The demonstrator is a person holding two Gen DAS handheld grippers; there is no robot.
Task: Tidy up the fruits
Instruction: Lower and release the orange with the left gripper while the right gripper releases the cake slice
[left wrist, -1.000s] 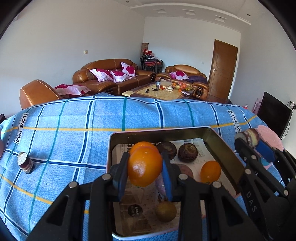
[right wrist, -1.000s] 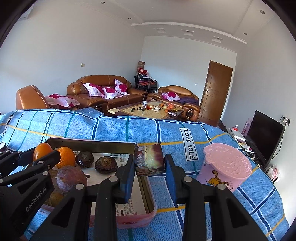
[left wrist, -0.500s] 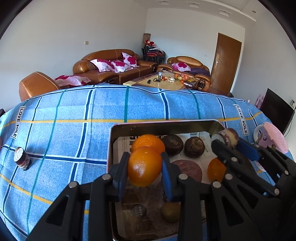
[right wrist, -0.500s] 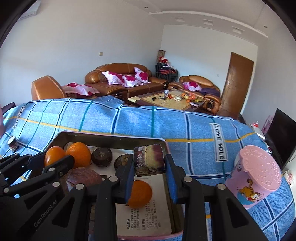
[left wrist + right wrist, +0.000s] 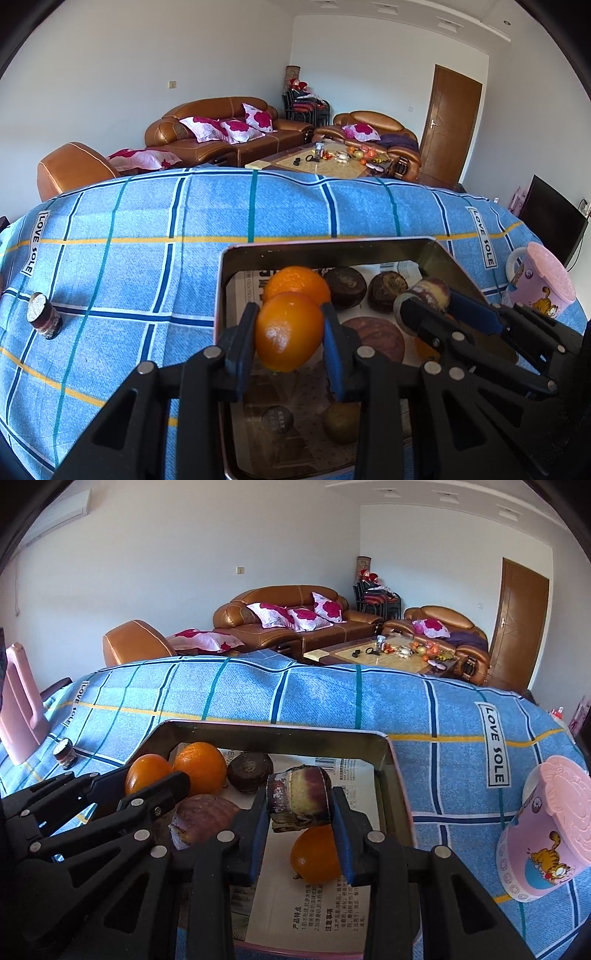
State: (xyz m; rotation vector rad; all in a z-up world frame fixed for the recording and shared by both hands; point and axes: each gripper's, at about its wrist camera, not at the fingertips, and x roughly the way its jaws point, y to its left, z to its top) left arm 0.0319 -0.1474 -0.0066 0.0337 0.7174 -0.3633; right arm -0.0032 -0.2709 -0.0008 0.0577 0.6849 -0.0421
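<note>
A metal tray (image 5: 325, 248) lined with newspaper sits on the blue checked cloth. My left gripper (image 5: 290, 338) is shut on an orange (image 5: 288, 336), held above the tray's left side, just in front of a second orange (image 5: 297, 282). My right gripper (image 5: 299, 803) is shut on a purple cut chunk (image 5: 299, 797) over the tray's middle; it also shows in the left wrist view (image 5: 428, 295). In the tray lie two dark round fruits (image 5: 345, 282), a large purplish fruit (image 5: 203, 818), another orange (image 5: 316, 854) and a small brownish-green fruit (image 5: 341, 421).
A pink lidded cartoon mug (image 5: 543, 827) stands right of the tray. A small jar (image 5: 42, 314) stands on the cloth at left. A pink upright object (image 5: 18, 709) is at the far left. Sofas and a coffee table stand behind.
My right gripper has carried the purple chunk leftward from the tray's right rim to over its middle. My left gripper has kept the orange over the tray's left side.
</note>
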